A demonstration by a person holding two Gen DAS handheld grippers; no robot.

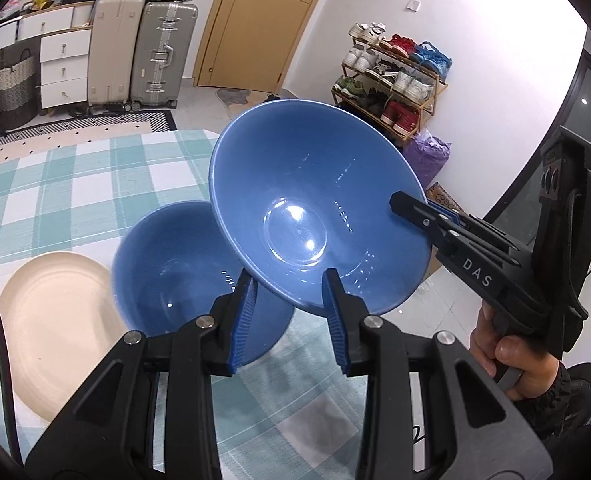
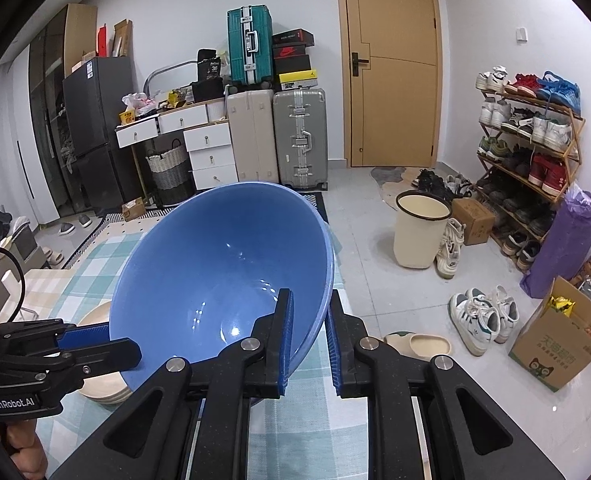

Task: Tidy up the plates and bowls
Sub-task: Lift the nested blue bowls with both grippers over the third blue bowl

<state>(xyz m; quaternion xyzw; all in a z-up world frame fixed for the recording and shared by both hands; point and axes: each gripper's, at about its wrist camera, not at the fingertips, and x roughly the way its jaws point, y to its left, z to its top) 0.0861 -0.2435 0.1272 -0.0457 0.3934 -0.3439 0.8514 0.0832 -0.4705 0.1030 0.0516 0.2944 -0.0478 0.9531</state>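
Left wrist view
- Left gripper (image 1: 289,280): jaws clenched on the near rim of the tilted blue bowl (image 1: 315,208); one pad lies outside the wall, the other inside.
- Tilted blue bowl: raised off the table, hollow facing the camera, straight ahead of the jaws and leaning to their right.
- Right gripper (image 1: 409,204): enters from the right and pinches the same bowl's rim on the far right side; a hand (image 1: 503,356) holds its grip.
- Second blue bowl (image 1: 175,276): upright on the checked tablecloth (image 1: 75,184), just left of and below the jaws, partly behind the raised bowl.
- Cream plate (image 1: 59,328): on the cloth, well left of the jaws, beside the second bowl.

Right wrist view
- Right gripper (image 2: 309,312): jaws grasping the tilted blue bowl (image 2: 215,272) by its right rim, wall between the pads.
- Tilted blue bowl: ahead and left of the jaws, lifted above the table.
- Left gripper (image 2: 107,338): comes in from the left, clamped on the bowl's lower left rim.
- Stack of cream plates (image 2: 103,392): on the tablecloth (image 2: 95,264), below the bowl and left of the jaws.
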